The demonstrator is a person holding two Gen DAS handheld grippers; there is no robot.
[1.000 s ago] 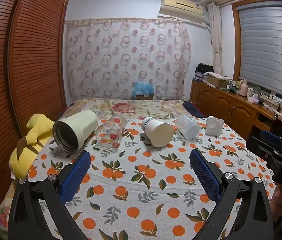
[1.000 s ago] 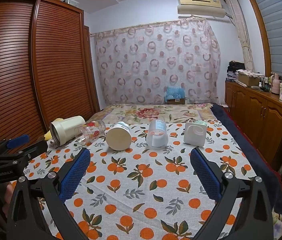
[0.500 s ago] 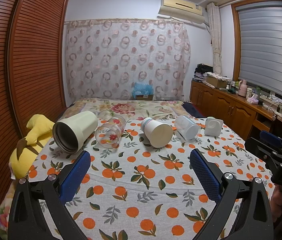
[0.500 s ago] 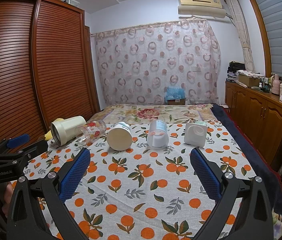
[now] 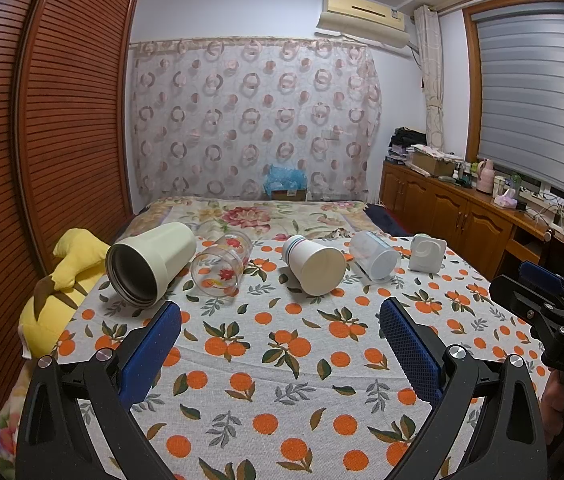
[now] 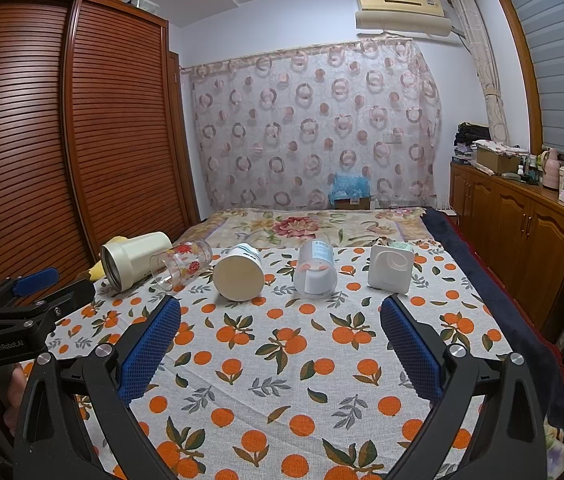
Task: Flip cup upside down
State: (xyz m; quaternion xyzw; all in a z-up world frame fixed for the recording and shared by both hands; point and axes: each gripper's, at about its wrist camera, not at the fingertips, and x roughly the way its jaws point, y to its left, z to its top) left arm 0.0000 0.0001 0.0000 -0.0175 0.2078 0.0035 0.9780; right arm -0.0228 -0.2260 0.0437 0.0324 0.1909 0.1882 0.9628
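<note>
Several cups lie on their sides in a row on the orange-print cloth (image 5: 282, 360): a cream tumbler (image 5: 150, 264) (image 6: 134, 258), a clear flowered glass (image 5: 222, 266) (image 6: 182, 262), a white paper cup (image 5: 315, 266) (image 6: 240, 272), a frosted plastic cup (image 5: 373, 254) (image 6: 315, 268) and a white square cup (image 5: 425, 254) (image 6: 389, 266). My left gripper (image 5: 280, 344) is open and empty, well short of the row. My right gripper (image 6: 280, 344) is open and empty, also short of the row. Each gripper shows at the edge of the other's view.
A yellow plush toy (image 5: 58, 288) lies at the bed's left edge by the wooden wardrobe (image 5: 42, 140). A wooden cabinet (image 6: 521, 232) with clutter runs along the right wall. A floral bedspread (image 6: 301, 226) lies beyond the cups.
Both views have shifted very slightly; the cups have not moved and both grippers stay open.
</note>
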